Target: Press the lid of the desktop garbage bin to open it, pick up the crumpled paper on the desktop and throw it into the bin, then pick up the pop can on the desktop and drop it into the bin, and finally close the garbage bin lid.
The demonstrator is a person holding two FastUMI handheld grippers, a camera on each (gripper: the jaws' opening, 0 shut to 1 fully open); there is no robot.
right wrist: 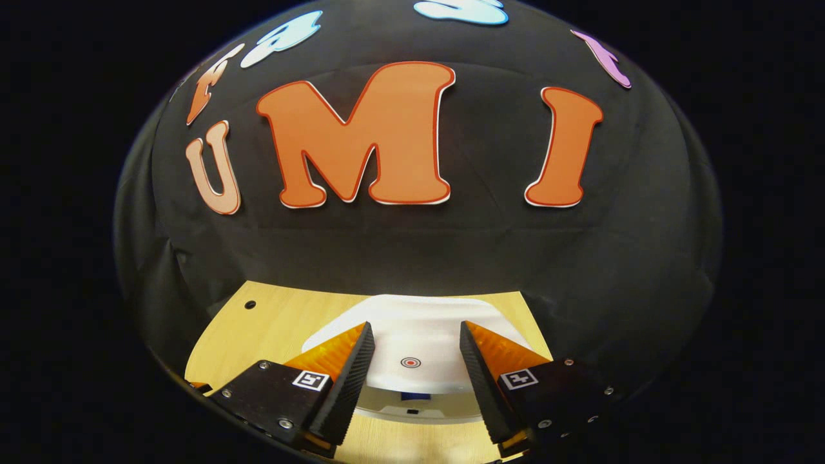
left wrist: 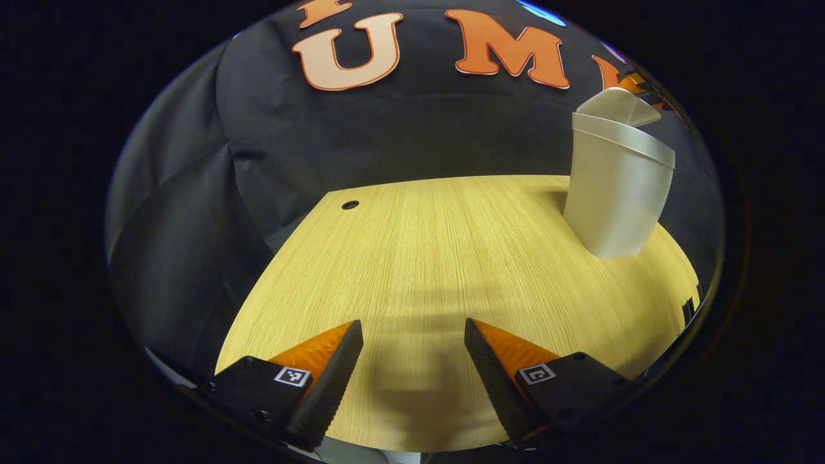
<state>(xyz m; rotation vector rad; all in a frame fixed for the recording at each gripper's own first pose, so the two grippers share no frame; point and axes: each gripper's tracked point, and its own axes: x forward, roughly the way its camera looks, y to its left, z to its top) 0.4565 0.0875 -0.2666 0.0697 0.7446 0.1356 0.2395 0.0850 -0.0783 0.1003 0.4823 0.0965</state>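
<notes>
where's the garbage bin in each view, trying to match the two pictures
Left gripper view: the garbage bin stands upper right on the far part of the wooden desktop, seen from the side.
Right gripper view: the garbage bin sits bottom centre, seen from above, its lid between the right gripper's open fingers.
Shared landmark: the small dark hole near the desktop's far left corner.

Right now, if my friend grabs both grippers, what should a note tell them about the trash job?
Left gripper: open, empty, low over the light wooden table.
Right gripper: open, empty, above the flat white lid with its red round mark.
The tall white plastic bin stands far right on the table in the left gripper view.
Done: cannot tell whether paper and can are already in.
Left: check that, then close the lid.
</notes>
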